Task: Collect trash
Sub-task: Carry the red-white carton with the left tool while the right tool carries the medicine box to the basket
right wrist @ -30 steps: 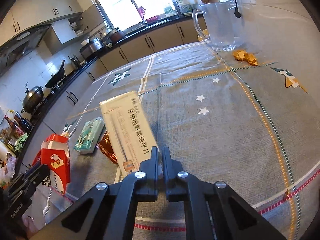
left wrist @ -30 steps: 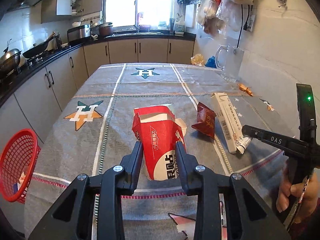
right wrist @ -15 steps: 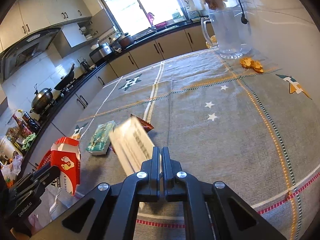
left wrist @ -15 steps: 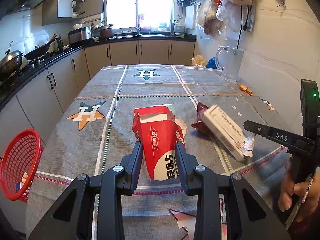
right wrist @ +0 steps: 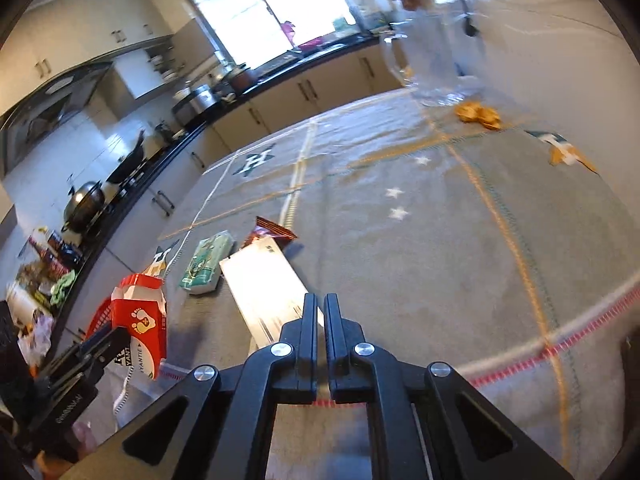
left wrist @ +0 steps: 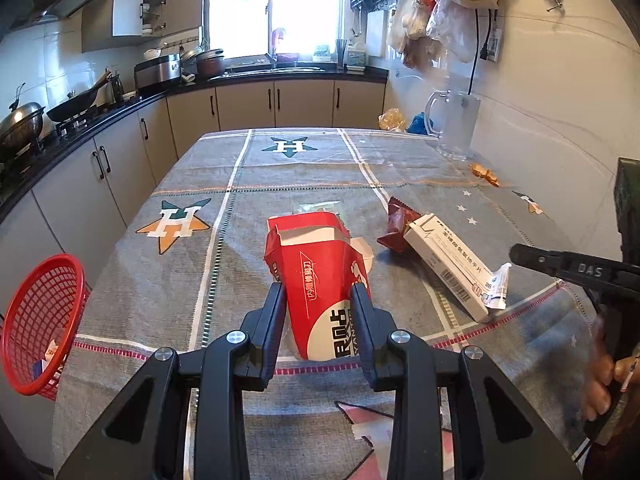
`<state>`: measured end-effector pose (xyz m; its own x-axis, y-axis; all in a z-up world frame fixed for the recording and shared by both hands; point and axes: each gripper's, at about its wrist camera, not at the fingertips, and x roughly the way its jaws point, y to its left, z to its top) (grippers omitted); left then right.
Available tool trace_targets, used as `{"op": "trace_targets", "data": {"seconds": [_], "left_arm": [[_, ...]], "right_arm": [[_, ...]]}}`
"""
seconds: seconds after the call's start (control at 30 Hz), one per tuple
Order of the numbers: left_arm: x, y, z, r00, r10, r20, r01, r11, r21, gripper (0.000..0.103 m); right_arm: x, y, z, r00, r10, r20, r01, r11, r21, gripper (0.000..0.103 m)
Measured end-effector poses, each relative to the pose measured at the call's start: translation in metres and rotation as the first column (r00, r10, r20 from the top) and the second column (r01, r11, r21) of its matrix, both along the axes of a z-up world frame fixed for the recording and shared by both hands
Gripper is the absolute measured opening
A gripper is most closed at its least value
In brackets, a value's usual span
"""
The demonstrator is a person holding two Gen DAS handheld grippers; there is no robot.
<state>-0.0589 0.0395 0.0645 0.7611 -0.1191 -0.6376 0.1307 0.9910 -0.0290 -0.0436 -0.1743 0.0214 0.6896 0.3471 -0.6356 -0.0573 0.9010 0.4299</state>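
My left gripper (left wrist: pixel 318 292) is shut on a red and white paper carton (left wrist: pixel 316 276), holding it upright just above the tablecloth. The same carton (right wrist: pixel 140 328) shows at lower left in the right wrist view. My right gripper (right wrist: pixel 321 300) is shut on the end flap of a long white medicine box (right wrist: pixel 264 284). This box (left wrist: pixel 448 260) hangs tilted over the cloth, right of the carton. A dark red snack wrapper (left wrist: pixel 394 226) lies behind it. A green tissue pack (right wrist: pixel 206 262) lies flat beside the wrapper (right wrist: pixel 272 232).
A red mesh basket (left wrist: pixel 40 320) with some scraps in it sits off the table's left edge. A glass pitcher (left wrist: pixel 456 128) and orange peels (left wrist: pixel 484 172) stand near the wall at far right. Kitchen counters run along the left and back. A hand (left wrist: pixel 600 380) grips the right tool.
The right gripper has lifted the white box off the cloth and swung its far end up and to the left. The left gripper and carton have stayed put.
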Motion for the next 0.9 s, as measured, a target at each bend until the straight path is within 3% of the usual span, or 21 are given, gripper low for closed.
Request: {"op": "trace_targets", "data": {"seconds": [0.07, 0.1, 0.13, 0.17, 0.3, 0.37, 0.43, 0.5, 0.53, 0.63, 0.9], "left_arm": [[-0.001, 0.0, 0.0, 1.0, -0.003, 0.002, 0.003, 1.0, -0.004, 0.032], [-0.001, 0.001, 0.0, 1.0, -0.004, 0.003, 0.004, 1.0, -0.006, 0.032], [-0.001, 0.001, 0.0, 1.0, -0.004, 0.003, 0.004, 1.0, -0.007, 0.032], [-0.001, 0.001, 0.0, 1.0, -0.004, 0.003, 0.004, 1.0, -0.006, 0.032], [-0.004, 0.002, 0.0, 1.0, 0.0, 0.013, -0.001, 1.0, 0.004, 0.032], [-0.006, 0.003, 0.001, 1.0, 0.008, 0.021, -0.008, 1.0, 0.01, 0.032], [-0.006, 0.004, 0.0, 1.0, 0.011, 0.022, -0.012, 1.0, 0.012, 0.032], [-0.008, 0.005, -0.001, 1.0, 0.015, 0.025, -0.015, 1.0, 0.02, 0.032], [-0.008, 0.004, -0.001, 1.0, 0.015, 0.027, -0.016, 1.0, 0.024, 0.032], [-0.011, 0.005, -0.001, 0.999, 0.02, 0.035, -0.021, 0.999, 0.033, 0.032], [-0.014, 0.005, 0.0, 0.999, 0.029, 0.046, -0.031, 0.998, 0.049, 0.032]], "right_arm": [[-0.006, -0.005, -0.001, 0.999, -0.013, -0.034, 0.015, 0.999, 0.04, 0.019], [-0.009, -0.007, -0.002, 0.999, -0.016, -0.045, 0.019, 0.998, 0.067, 0.037], [-0.012, -0.007, -0.004, 0.998, -0.025, -0.051, 0.03, 0.996, 0.087, 0.049], [-0.014, -0.005, -0.005, 0.998, -0.029, -0.055, 0.034, 0.995, 0.089, 0.049], [-0.01, 0.01, -0.009, 0.996, -0.012, -0.09, 0.02, 0.997, 0.08, 0.049], [-0.005, 0.019, -0.014, 0.993, -0.01, -0.12, 0.016, 0.999, 0.05, 0.043], [0.002, 0.023, -0.024, 0.988, -0.003, -0.154, 0.013, 0.998, 0.058, 0.023], [0.005, 0.023, -0.028, 0.988, -0.02, -0.15, 0.029, 0.998, 0.061, 0.021], [0.005, 0.021, -0.026, 0.99, -0.033, -0.139, 0.039, 0.998, 0.044, 0.012], [0.001, 0.019, -0.02, 0.992, -0.041, -0.116, 0.044, 0.999, 0.026, 0.006], [-0.02, 0.006, 0.006, 0.999, -0.051, -0.015, 0.051, 0.998, 0.026, 0.006]]}}
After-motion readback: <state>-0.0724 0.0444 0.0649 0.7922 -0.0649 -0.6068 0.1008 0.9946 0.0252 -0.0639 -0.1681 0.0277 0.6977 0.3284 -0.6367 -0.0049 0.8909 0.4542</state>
